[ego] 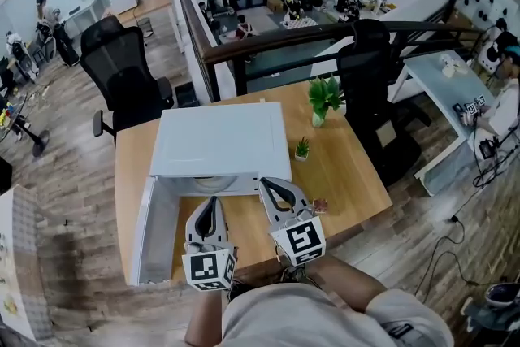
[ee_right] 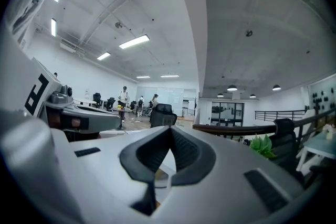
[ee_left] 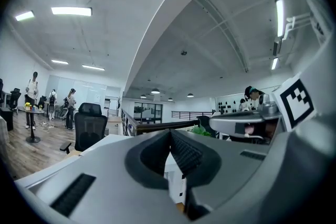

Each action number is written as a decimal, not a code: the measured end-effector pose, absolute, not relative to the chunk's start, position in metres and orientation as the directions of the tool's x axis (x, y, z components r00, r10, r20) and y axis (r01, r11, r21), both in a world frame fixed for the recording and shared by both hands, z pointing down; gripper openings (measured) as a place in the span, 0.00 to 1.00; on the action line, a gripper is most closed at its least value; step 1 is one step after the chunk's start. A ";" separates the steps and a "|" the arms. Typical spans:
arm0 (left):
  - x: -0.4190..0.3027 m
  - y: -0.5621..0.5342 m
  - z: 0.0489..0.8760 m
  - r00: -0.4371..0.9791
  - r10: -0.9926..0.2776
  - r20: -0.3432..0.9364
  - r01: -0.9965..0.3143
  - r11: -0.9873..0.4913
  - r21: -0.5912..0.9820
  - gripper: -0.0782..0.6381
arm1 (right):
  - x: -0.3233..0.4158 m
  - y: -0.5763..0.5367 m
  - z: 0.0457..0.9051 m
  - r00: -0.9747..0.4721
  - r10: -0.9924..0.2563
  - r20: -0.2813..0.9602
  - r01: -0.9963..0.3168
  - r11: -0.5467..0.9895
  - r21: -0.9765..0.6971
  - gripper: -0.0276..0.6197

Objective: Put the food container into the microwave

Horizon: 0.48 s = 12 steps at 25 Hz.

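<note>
nearest, at the bottom edge: a person's light grey shirt (ego: 325, 313) and forearms behind two marker cubes. just beyond, left gripper (ego: 213, 202) and right gripper (ego: 265, 184) side by side over the near part of a wooden table (ego: 357, 179), both aimed at the open front of a white microwave (ego: 223, 138). left tongs pressed together, tip to tip, with nothing pinched. right tongs likewise closed and empty. microwave door (ego: 153, 232) swung out to the left, toward the near edge. inside the cavity, just past both sets of tips, a pale rounded rim (ego: 215, 184), apparently the food container; too little in view to be sure. right of the microwave, a tiny potted plant (ego: 302, 148); farther right and back, a leafier plant (ego: 325, 96) in a small vase at the table's far edge. beyond the table, black office chairs (ego: 122, 81) and a dark railing (ego: 325, 32).
</note>
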<state>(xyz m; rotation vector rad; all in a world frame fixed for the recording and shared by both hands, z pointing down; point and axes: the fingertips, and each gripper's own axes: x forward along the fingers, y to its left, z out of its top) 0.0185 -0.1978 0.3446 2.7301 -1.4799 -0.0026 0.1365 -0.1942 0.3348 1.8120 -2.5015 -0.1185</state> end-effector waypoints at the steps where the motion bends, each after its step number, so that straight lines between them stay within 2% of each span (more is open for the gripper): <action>1: 0.017 -0.198 0.345 0.545 -0.838 0.016 -0.838 -0.544 0.034 0.12 | 0.136 -0.195 0.335 -0.311 -0.951 -0.004 -0.947 0.309 0.091 0.05; 12: 0.013 -0.197 0.349 0.550 -0.835 0.025 -0.835 -0.550 0.021 0.12 | 0.129 -0.193 0.340 -0.315 -0.949 0.018 -0.945 0.315 0.093 0.05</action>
